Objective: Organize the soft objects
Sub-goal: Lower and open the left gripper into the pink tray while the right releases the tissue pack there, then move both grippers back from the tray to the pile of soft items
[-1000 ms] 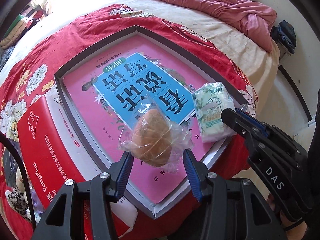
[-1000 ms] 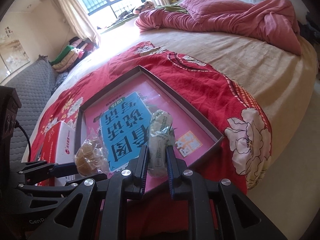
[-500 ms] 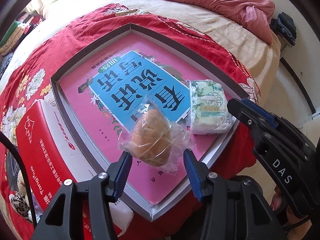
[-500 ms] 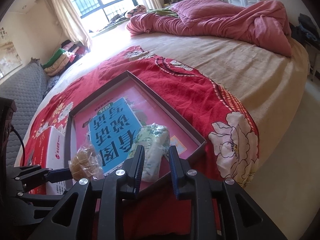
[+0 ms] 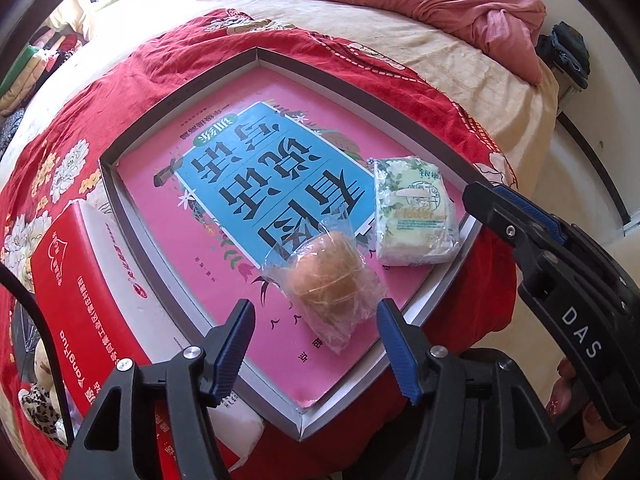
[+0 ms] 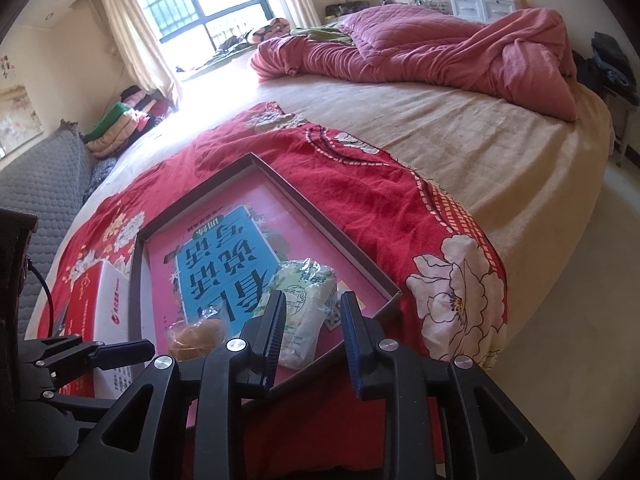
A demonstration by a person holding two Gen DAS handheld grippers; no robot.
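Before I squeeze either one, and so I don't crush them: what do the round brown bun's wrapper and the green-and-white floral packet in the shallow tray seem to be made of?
The round brown bun's wrapper looks like thin clear plastic film: glossy, crinkled, bun visible through it. The green-and-white floral packet seems a printed soft plastic pack, slightly shiny with puckered ends, probably holding tissues. The shallow tray looks like matte grey cardboard.
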